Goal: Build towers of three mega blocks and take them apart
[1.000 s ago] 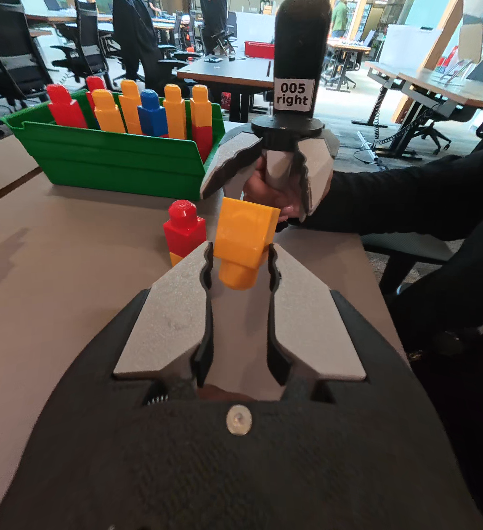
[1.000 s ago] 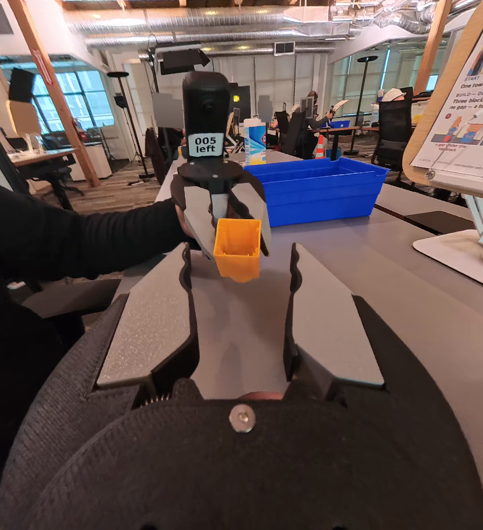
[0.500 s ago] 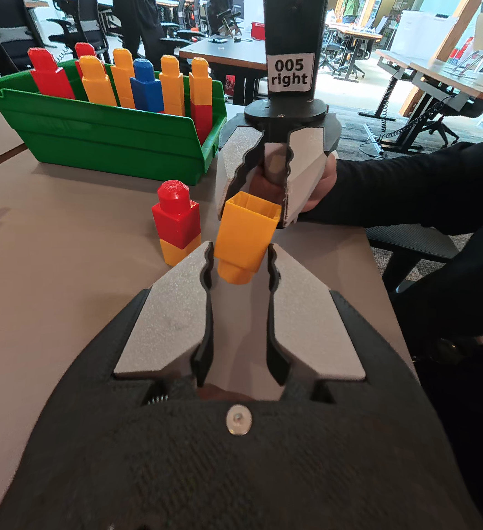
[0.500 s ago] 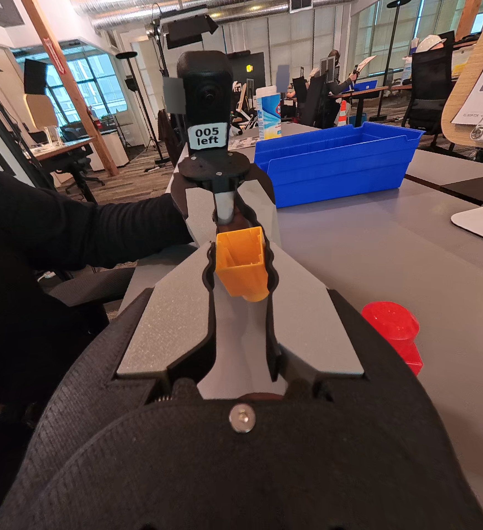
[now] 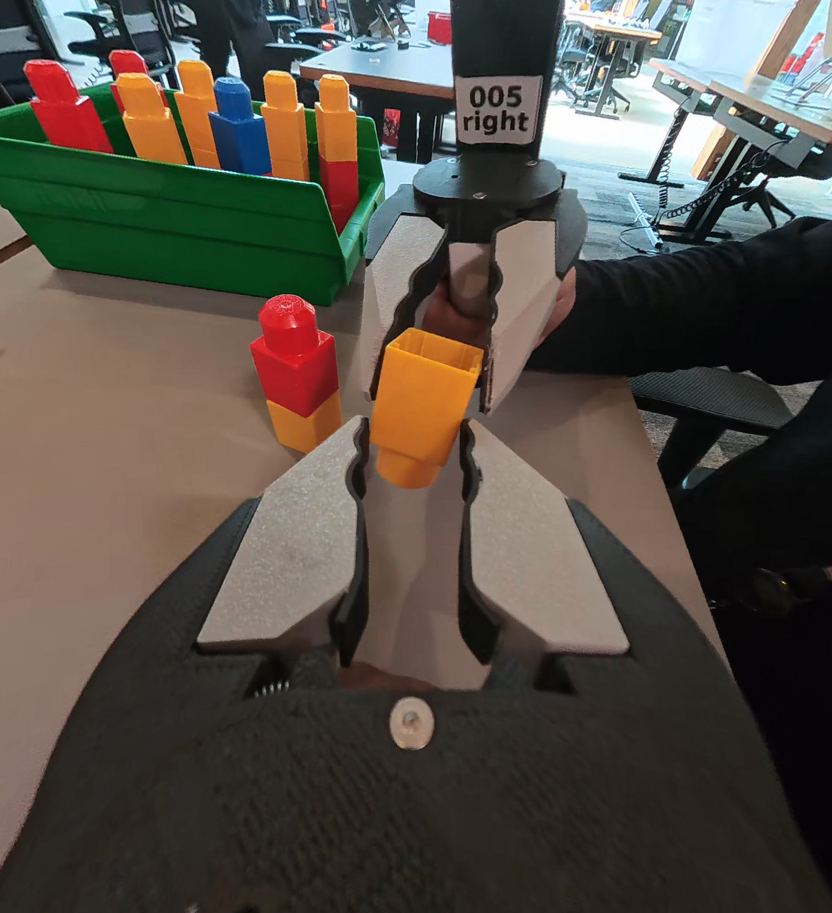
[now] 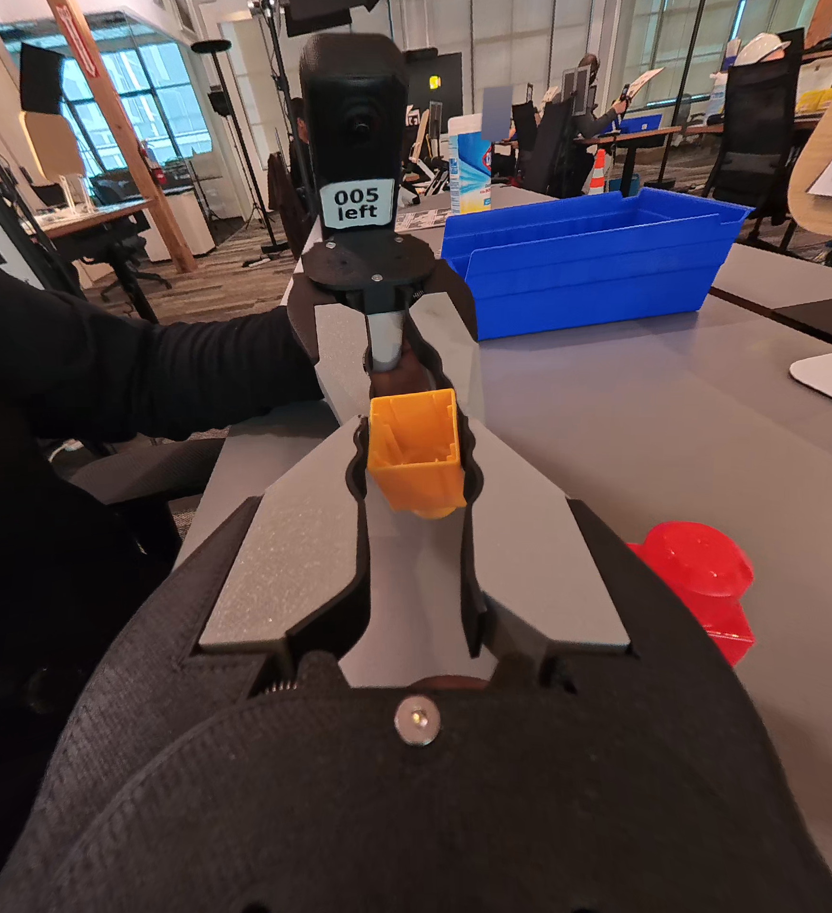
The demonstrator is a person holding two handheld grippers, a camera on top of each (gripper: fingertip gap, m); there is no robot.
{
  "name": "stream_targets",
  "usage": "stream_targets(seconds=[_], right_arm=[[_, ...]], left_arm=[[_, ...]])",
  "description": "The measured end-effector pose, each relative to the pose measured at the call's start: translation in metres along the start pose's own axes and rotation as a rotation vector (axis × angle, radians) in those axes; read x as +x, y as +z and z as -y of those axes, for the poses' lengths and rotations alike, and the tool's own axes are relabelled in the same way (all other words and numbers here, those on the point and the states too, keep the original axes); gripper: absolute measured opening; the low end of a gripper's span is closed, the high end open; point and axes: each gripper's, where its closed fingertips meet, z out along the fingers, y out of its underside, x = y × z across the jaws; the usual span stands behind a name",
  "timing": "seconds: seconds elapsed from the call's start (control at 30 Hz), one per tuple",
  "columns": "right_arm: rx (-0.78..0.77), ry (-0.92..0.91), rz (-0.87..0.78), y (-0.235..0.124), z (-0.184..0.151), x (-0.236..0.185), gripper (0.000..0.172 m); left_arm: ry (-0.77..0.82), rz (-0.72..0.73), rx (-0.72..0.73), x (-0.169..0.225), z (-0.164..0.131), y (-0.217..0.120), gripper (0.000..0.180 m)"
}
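Orange block (image 5: pixel 421 402) held clear of the grey table (image 5: pixel 83 420), upside down, open hollow end up and round stud pointing down. Gripped from two opposite sides at once: left gripper (image 5: pixel 414 447) clamped on the lower body just above the stud, both pads pressed to its side faces; right gripper (image 6: pixel 414 459) clamped on the upper body near the open rim, pads (image 6: pixel 357 462) tight against both flanks. Right gripper's fingers seen from the left wrist view closing on the block's top from the far side (image 5: pixel 429 365); left gripper seen from the right wrist view directly behind the block (image 6: pixel 394 395), partly hidden by it. Just beside the orange block, on the left in the left wrist view: a two-block stack (image 5: pixel 298 380) standing upright on the table, red block over orange, stud up, apart from both grippers. Beyond that stack, farther from the held block: green bin (image 5: pixel 172 232) containing upright towers (image 5: pixel 236 128) in red, orange and blue. On the opposite side of the held block, well apart, in the right wrist view: blue bin (image 6: pixel 592 276), interior only partly visible. Black sleeves (image 5: pixel 700 296) behind each gripper. Office desks and chairs in background.
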Motion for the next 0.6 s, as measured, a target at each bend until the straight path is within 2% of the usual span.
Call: stream_targets(seconds=[0.23, 0.33, 0.6], right_arm=[[0.115, 0.062, 0.03, -0.012, 0.021, 0.0, 0.034], [0.178, 0.104, 0.075, -0.016, 0.031, -0.004, 0.034], [0.216, 0.107, 0.115, -0.014, 0.036, -0.01, 0.034]], left_arm=[[0.003, -0.003, -0.054, 0.0, -0.014, 0.003, 0.028], [-0.028, -0.054, -0.013, 0.011, -0.005, 0.009, 0.027], [-0.043, -0.041, 0.04, 0.014, 0.003, 0.017, 0.032]])
